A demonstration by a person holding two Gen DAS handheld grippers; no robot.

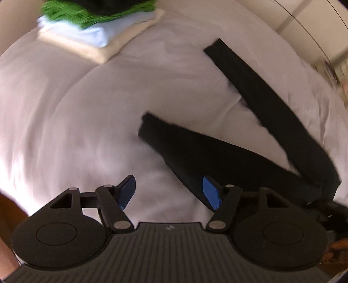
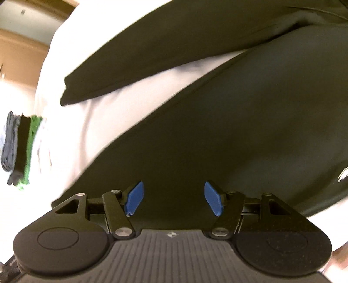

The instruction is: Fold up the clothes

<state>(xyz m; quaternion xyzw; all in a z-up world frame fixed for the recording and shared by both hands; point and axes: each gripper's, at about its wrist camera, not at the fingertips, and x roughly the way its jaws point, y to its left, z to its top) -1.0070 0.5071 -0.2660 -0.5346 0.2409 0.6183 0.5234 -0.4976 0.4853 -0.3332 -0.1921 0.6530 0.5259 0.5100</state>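
A black garment (image 1: 250, 156) lies spread on the white bed sheet (image 1: 87, 113), two long sleeve-like strips reaching up and left. My left gripper (image 1: 168, 192) is open above the sheet, its right blue pad (image 1: 211, 192) close over the lower strip's edge. In the right wrist view the same black garment (image 2: 228, 130) fills most of the frame, one sleeve (image 2: 152, 54) stretching left across the sheet (image 2: 121, 108). My right gripper (image 2: 173, 199) hovers open just over the dark cloth, with nothing between its blue pads (image 2: 134, 199).
A stack of folded clothes (image 1: 95, 28), green on pale blue on cream, sits at the bed's far left. The same pile (image 2: 19, 148) shows at the left of the right wrist view. Beige wall or cupboard (image 1: 315, 19) lies beyond the bed.
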